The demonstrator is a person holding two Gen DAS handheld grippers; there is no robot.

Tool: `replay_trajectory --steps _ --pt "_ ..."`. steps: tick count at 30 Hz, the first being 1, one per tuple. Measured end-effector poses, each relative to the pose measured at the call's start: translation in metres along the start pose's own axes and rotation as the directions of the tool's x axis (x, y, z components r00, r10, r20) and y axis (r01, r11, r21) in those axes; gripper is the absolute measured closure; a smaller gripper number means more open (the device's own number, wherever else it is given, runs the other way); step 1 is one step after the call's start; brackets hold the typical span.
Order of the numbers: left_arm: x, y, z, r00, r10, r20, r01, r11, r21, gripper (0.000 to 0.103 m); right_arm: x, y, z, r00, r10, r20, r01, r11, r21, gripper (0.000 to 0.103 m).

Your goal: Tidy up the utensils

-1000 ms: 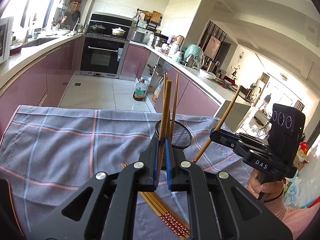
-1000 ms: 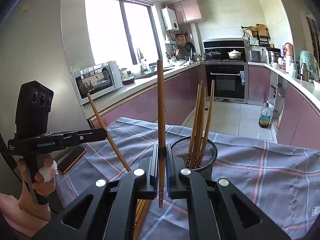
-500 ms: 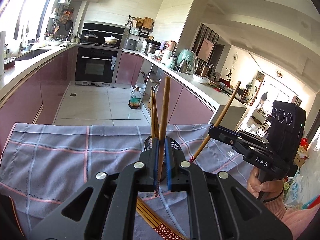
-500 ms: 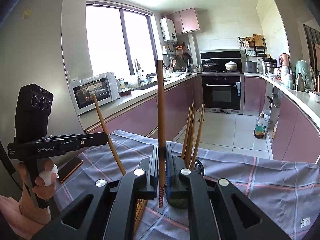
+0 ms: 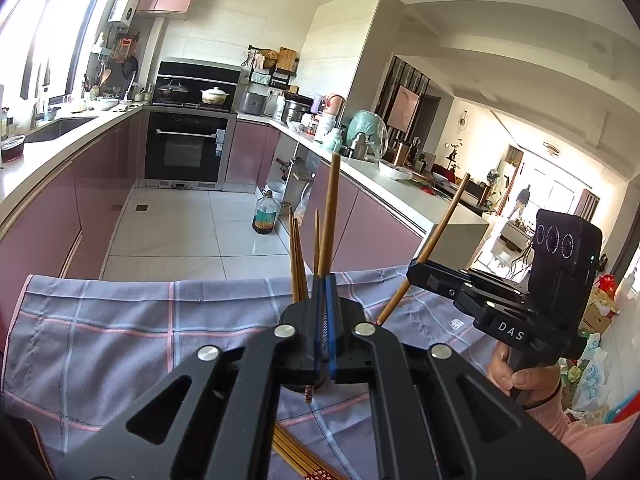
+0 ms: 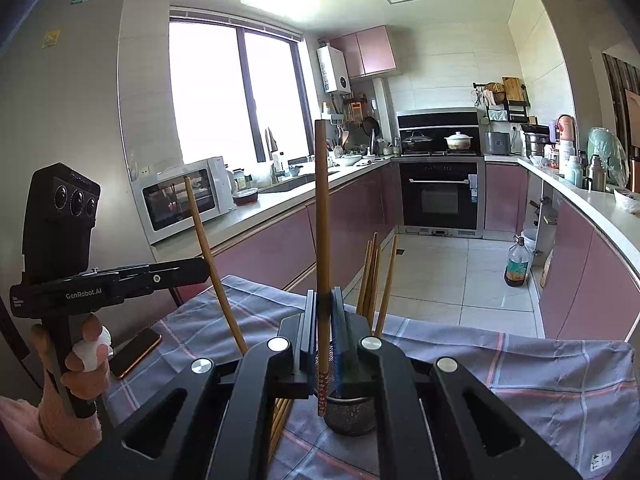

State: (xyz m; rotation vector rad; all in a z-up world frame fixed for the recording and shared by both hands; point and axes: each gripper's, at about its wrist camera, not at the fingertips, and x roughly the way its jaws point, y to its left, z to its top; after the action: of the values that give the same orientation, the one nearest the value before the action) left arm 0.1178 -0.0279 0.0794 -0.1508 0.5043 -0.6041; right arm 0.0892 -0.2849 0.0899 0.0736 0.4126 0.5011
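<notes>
My left gripper (image 5: 325,320) has its jaws closing tight on one upright brown chopstick (image 5: 330,216); the stick is pinched between the pads and its patterned tip hangs below them. My right gripper (image 6: 325,320) is shut on another upright chopstick (image 6: 321,220). Just beyond the right jaws stands a metal mesh holder (image 6: 348,416) with several chopsticks (image 6: 374,276) in it. In the left wrist view the holder is hidden behind the jaws and only those chopsticks (image 5: 298,256) show. Each view shows the other gripper: the right gripper (image 5: 416,270) and the left gripper (image 6: 200,270), each with a slanted stick. Loose chopsticks (image 6: 280,420) lie on the cloth.
A grey checked cloth (image 6: 520,380) covers the table. A phone (image 6: 136,352) lies on it near the person's hand (image 6: 86,356). Beyond the table edge are the tiled kitchen floor, pink cabinets and an oil bottle (image 6: 518,266).
Both grippers have risen with their chopsticks. The mesh holder has sunk in both views and now sits behind and below the jaws.
</notes>
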Motion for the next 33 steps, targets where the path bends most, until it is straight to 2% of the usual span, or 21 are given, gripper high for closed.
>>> replay_trajectory --steps 5,10,13,15,18,23,28,31,33 --pt "-0.002 -0.007 0.009 1.0 -0.009 0.013 0.008 1.0 0.019 0.102 0.002 -0.003 0.001 1.0 0.002 0.001 -0.002 1.0 0.009 0.097" --pt "0.006 -0.005 0.0 1.0 0.016 -0.02 -0.016 1.0 0.017 0.102 0.007 -0.005 -0.006 1.0 0.006 -0.02 -0.005 1.0 0.022 0.097" --pt "0.023 0.007 -0.014 0.996 0.024 -0.089 -0.026 1.0 -0.012 0.102 0.01 -0.008 -0.01 0.999 0.007 -0.034 -0.006 1.0 0.03 0.097" --pt "0.037 0.016 -0.023 0.99 0.054 -0.133 -0.058 0.998 -0.024 0.102 0.011 -0.01 -0.012 0.999 0.007 -0.044 -0.006 0.999 0.031 0.097" --pt "0.061 0.032 -0.039 0.975 0.088 -0.206 -0.098 0.994 -0.04 0.101 0.012 -0.011 -0.015 0.999 0.009 -0.053 -0.007 0.999 0.039 0.097" --pt "0.108 0.057 -0.063 0.937 0.157 -0.313 -0.179 0.983 -0.043 0.101 0.012 -0.013 -0.019 0.998 0.009 -0.063 -0.007 0.999 0.043 0.097" --pt "0.147 0.078 -0.075 0.905 0.209 -0.371 -0.238 0.971 -0.033 0.096 0.012 -0.014 -0.022 0.997 0.01 -0.072 -0.007 0.999 0.049 0.097" --pt "0.167 0.086 -0.077 0.892 0.23 -0.39 -0.26 0.965 -0.025 0.088 0.013 -0.016 -0.025 0.997 0.011 -0.077 -0.007 0.998 0.055 0.097" --pt "0.179 0.09 -0.078 0.884 0.241 -0.4 -0.271 0.962 -0.02 0.086 0.013 -0.018 -0.026 0.997 0.013 -0.08 -0.008 0.998 0.06 0.097"
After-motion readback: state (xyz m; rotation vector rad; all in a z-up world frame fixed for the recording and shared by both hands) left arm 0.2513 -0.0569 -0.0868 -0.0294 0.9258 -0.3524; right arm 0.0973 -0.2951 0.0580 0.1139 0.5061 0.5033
